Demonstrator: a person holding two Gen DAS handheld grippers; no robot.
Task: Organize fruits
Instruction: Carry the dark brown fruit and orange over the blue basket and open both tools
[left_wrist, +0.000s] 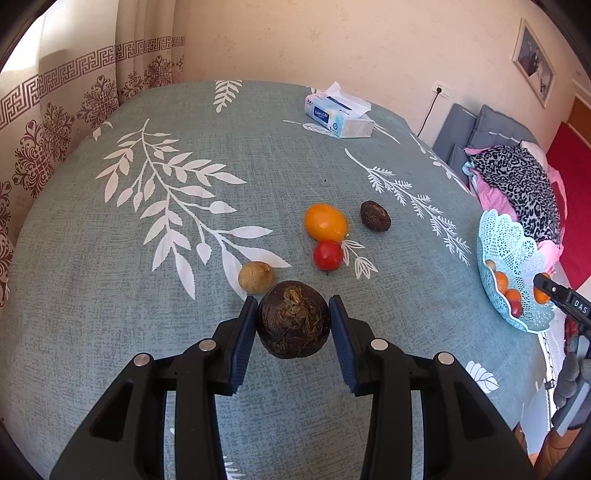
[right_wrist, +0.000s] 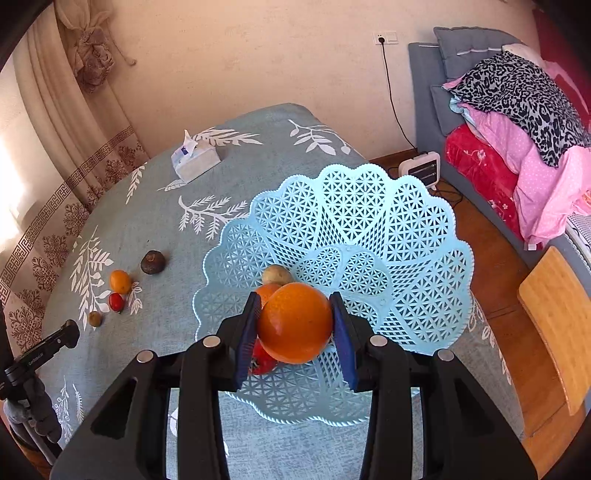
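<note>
My left gripper (left_wrist: 293, 314) is shut on a dark brown round fruit (left_wrist: 293, 319) just above the tablecloth. Beyond it lie a small tan fruit (left_wrist: 255, 277), a red tomato (left_wrist: 327, 254), an orange fruit (left_wrist: 325, 221) and a second dark brown fruit (left_wrist: 375, 215). My right gripper (right_wrist: 295, 314) is shut on an orange (right_wrist: 295, 326) and holds it over the light blue lattice basket (right_wrist: 369, 229). In the basket lie another orange (right_wrist: 266, 291), a tan fruit (right_wrist: 276, 275) and a red fruit (right_wrist: 263, 360), partly hidden by the held orange.
A tissue box (left_wrist: 338, 114) stands at the far side of the table (left_wrist: 147, 332). The basket (left_wrist: 509, 258) sits at the table's right edge. Beyond that edge are a wooden chair (right_wrist: 557, 317), a small heater (right_wrist: 421, 169) and a bed with piled bedding (right_wrist: 517, 122). A curtain (left_wrist: 44, 122) hangs on the left.
</note>
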